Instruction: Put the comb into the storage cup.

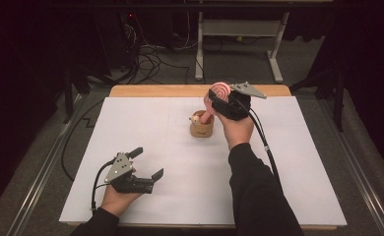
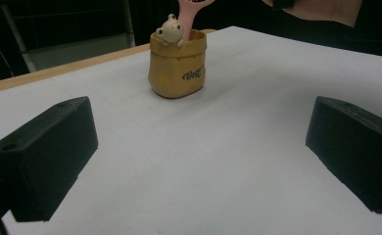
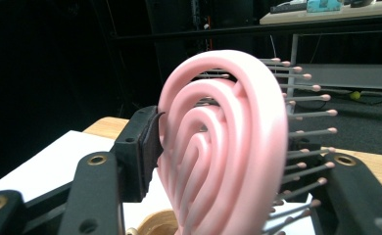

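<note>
A pink hairbrush (image 1: 219,91) stands with its handle in a small yellow pot (image 1: 201,129) at the middle far part of the white table. A little bear figure (image 2: 170,32) peeks over the pot's (image 2: 178,68) rim beside the brush handle (image 2: 191,10). My right gripper (image 1: 218,96) is around the brush head (image 3: 223,147). Its left pad sits just beside the brush's back, the bristles point toward the other jaw, and the jaws stand open. My left gripper (image 1: 148,162) rests near the front left of the table, open and with nothing in it (image 2: 199,156), pointing toward the pot.
White paper (image 1: 180,167) covers the table, with a wooden edge (image 1: 155,91) showing at the far side. Beyond the table are a desk frame (image 1: 239,44) and cables (image 1: 150,59) on the floor. Each gripper trails a black cable.
</note>
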`<state>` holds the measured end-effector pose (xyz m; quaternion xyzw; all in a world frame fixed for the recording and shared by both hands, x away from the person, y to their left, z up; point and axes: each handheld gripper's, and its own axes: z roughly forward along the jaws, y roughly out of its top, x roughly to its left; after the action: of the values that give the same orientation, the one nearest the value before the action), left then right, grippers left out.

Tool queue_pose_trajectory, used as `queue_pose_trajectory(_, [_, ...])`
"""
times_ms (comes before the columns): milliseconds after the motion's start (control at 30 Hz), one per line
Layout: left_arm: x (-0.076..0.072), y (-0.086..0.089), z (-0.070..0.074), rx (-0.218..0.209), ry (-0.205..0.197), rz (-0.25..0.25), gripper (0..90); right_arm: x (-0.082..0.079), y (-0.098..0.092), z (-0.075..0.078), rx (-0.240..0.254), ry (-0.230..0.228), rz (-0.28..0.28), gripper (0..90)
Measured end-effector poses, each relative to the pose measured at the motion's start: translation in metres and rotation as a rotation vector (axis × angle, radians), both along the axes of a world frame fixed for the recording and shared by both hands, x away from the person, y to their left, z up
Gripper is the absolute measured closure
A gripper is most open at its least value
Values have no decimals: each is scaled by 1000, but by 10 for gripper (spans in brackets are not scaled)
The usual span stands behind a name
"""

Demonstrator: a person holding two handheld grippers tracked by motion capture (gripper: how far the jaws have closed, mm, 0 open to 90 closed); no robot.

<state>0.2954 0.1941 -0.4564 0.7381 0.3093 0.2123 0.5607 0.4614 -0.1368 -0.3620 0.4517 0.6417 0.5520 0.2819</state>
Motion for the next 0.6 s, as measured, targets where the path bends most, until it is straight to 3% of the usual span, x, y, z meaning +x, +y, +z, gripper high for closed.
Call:
queue_pose_trajectory(200, [0,0,0,1,-1,1,0,1,-4,-3,-4,17,1,345])
queue_pose_trajectory(600, [0,0,0,4,0,-1,0,-1,-16,-7,-6,32,-5,272])
